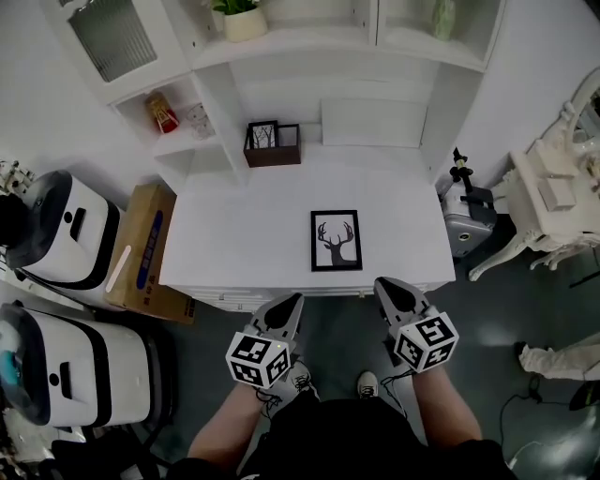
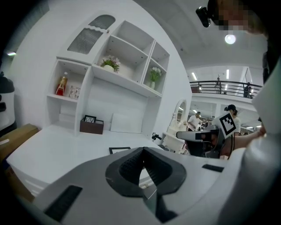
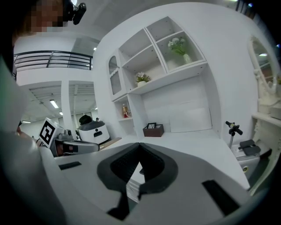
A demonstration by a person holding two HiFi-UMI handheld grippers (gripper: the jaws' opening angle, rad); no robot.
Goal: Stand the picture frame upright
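A black picture frame (image 1: 336, 240) with a deer-head print lies flat on the white desk (image 1: 234, 234), near its front edge. My left gripper (image 1: 293, 302) hovers just off the desk's front edge, to the left of the frame, jaws shut and empty. Right of it, my right gripper (image 1: 383, 285) is also shut with nothing in it, just below the frame's right corner. In the left gripper view a corner of the picture frame (image 2: 119, 150) shows beyond the left gripper (image 2: 142, 151). The right gripper (image 3: 139, 146) hides the frame in its own view.
A brown box (image 1: 273, 146) with a small framed picture stands at the desk's back. Shelves above hold a potted plant (image 1: 240, 17) and a red bottle (image 1: 162, 112). A cardboard box (image 1: 145, 253) and white machines (image 1: 66, 244) stand left; a white dresser (image 1: 553, 197) and tripod (image 1: 459, 172) stand right.
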